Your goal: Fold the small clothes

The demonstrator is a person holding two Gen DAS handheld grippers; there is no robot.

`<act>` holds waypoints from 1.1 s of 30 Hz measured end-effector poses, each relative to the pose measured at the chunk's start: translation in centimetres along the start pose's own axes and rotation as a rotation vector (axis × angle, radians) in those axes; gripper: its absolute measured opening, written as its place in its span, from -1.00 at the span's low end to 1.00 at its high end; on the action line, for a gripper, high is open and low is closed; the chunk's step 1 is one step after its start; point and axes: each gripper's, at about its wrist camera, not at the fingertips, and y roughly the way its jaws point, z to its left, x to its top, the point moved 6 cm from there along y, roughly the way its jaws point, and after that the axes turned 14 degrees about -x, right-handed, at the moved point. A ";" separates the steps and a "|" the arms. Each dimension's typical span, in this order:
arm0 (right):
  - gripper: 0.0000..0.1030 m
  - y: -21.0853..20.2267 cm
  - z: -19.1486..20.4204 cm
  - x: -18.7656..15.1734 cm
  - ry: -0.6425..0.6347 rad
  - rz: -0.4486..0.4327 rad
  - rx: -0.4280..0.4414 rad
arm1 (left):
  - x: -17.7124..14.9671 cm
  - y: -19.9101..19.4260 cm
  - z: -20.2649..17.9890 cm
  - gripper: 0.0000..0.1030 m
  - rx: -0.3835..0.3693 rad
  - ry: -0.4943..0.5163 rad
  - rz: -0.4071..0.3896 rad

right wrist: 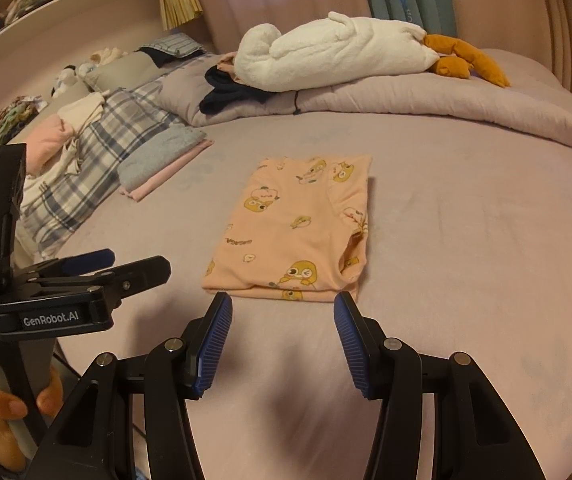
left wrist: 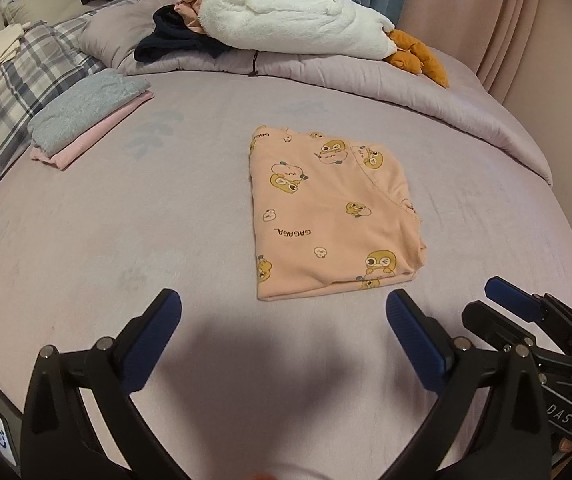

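Observation:
A small peach garment with yellow cartoon prints [left wrist: 326,216] lies folded into a rectangle on the mauve bed sheet; it also shows in the right wrist view [right wrist: 294,232]. My left gripper [left wrist: 284,308] is open and empty, just short of the garment's near edge. My right gripper [right wrist: 282,308] is open and empty, also just short of that near edge. The right gripper shows at the lower right of the left wrist view [left wrist: 514,308]. The left gripper shows at the left of the right wrist view [right wrist: 126,268].
A folded stack of a grey-blue and a pink cloth [left wrist: 90,116] lies to the left. A plaid pillow [left wrist: 18,92] is beyond it. A rolled mauve duvet [left wrist: 366,76] carries a white plush goose [left wrist: 298,24] and dark clothes [left wrist: 170,40] at the back.

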 end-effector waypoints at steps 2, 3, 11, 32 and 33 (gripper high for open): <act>0.03 -0.2 0.1 0.0 -0.002 -0.002 0.000 | -0.1 -0.2 -0.2 0.99 -0.015 -0.008 0.005; 0.03 -0.3 0.2 0.0 -0.004 -0.004 -0.001 | -0.1 -0.4 -0.2 0.99 -0.016 -0.008 0.006; 0.29 -1.4 0.1 0.5 0.014 -0.024 -0.041 | 0.1 -2.2 -1.0 0.99 -0.028 -0.011 -0.026; 0.63 -3.0 1.4 1.9 0.001 -0.063 -0.049 | -0.1 -3.8 -1.6 0.99 -0.016 -0.005 -0.036; 0.63 -3.1 1.4 1.9 0.001 -0.064 -0.049 | -0.1 -3.8 -1.5 0.99 -0.016 -0.006 -0.036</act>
